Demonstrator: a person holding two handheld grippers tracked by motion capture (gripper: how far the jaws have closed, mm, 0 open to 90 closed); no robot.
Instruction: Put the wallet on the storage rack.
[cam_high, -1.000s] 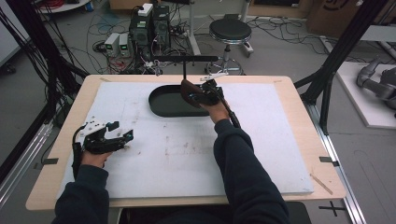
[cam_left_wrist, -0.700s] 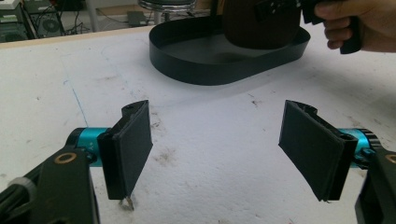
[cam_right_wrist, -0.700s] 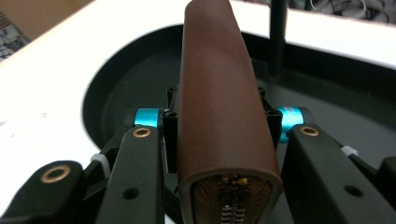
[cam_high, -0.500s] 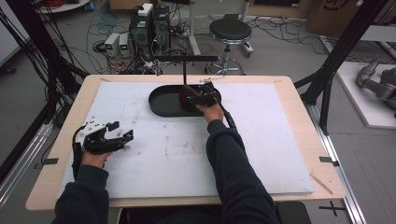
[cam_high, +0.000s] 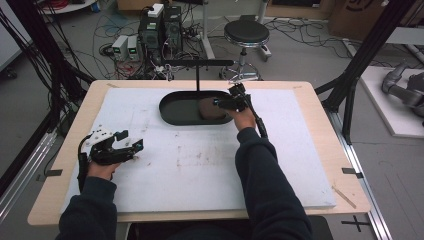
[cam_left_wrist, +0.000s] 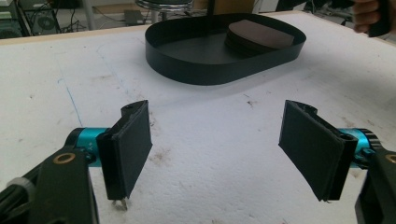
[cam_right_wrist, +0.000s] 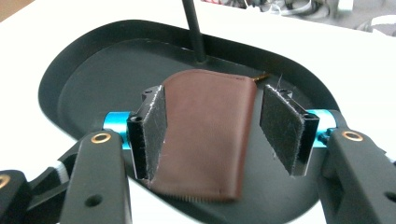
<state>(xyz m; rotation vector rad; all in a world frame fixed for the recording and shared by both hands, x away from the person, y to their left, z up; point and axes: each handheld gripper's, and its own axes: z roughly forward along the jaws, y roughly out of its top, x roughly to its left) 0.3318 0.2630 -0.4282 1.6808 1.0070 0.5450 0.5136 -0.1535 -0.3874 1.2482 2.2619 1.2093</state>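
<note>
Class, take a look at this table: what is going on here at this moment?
A person works at a white foam-covered table with a gripper in each hand. The right gripper is at the black oval tray, its jaws having just been opening around a brown leather pouch that lies in the tray with one end over the rim. The left gripper rests open on the table, apart from the tray, with nothing between its jaws.

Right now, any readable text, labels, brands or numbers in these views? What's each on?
None readable.
Brown pouch in the black tray: plain, no print visible.
Cardboard box on the floor, top right of the high view: a dark mark, too cut off and blurred to read.
Grey units on the floor behind the table: too small to read.
</note>
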